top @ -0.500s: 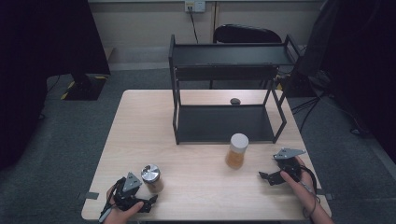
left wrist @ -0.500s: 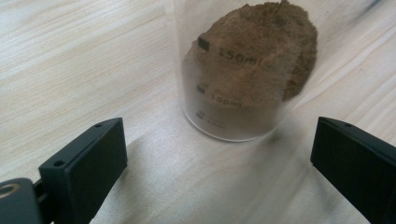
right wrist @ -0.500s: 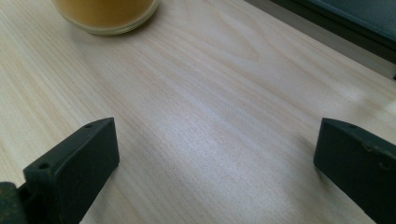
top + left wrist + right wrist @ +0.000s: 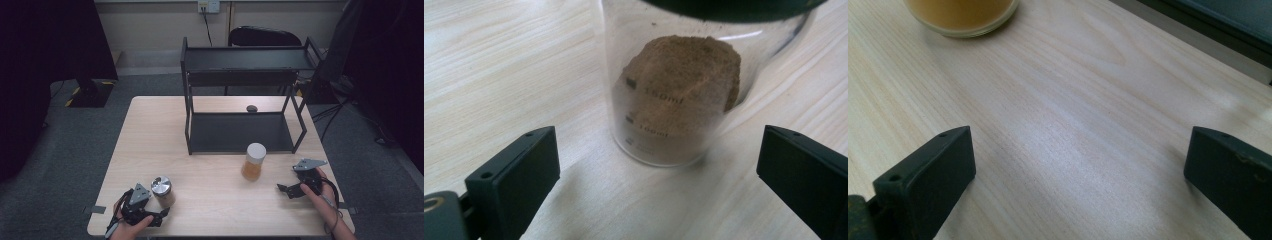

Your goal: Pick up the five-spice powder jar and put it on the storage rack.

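L gripper at near-left corner of table, held in person's hand; jaws spread wide, nothing between the pads. Jar w/ silver lid stands upright just right of and slightly beyond it, near but not touching. In left gripper view the same jar sits just ahead of the gap between the jaws, clear glass w/ printed vol. marks, holds a brown powdery clump leaning to one side; jaw pads well apart on either side, no contact w/ glass. R gripper at near-right of table, also hand-held, jaws wide open, empty; bare wood between them in right gripper view. Second jar, white lid, orange-yellow contents, upright near table centre-right, to the left of and beyond R gripper, apart from it; its base shows at far-left edge of right gripper view. Black two-tier rack on far half of table; small dark object on tabletop behind its lower shelf.
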`<state>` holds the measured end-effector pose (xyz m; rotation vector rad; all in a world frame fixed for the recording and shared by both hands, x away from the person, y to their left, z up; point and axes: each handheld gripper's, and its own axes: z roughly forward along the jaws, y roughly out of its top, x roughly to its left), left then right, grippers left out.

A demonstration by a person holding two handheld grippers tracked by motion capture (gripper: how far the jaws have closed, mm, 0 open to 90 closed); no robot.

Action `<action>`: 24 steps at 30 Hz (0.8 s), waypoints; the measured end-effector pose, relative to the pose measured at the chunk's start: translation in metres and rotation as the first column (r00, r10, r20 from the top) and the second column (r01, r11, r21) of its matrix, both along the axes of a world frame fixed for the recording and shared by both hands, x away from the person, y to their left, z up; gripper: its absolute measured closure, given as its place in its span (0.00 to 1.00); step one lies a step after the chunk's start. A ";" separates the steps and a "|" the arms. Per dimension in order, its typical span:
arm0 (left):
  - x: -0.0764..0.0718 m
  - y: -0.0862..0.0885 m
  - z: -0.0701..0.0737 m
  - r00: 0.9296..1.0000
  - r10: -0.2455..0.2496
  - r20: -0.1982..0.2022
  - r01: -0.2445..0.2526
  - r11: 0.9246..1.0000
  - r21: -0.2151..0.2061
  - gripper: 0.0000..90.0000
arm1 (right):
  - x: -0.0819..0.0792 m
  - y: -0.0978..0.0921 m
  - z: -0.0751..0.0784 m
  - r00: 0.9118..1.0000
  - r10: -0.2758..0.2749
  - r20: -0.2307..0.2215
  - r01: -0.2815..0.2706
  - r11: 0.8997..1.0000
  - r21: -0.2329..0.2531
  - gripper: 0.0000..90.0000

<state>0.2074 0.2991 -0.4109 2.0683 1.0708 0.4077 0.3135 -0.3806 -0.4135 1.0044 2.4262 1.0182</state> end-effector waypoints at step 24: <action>0.011 -0.006 -0.004 1.000 0.029 -0.005 -0.029 0.998 -0.051 0.03 | 0.000 0.000 0.000 1.000 -0.001 0.000 0.001 1.000 0.000 0.00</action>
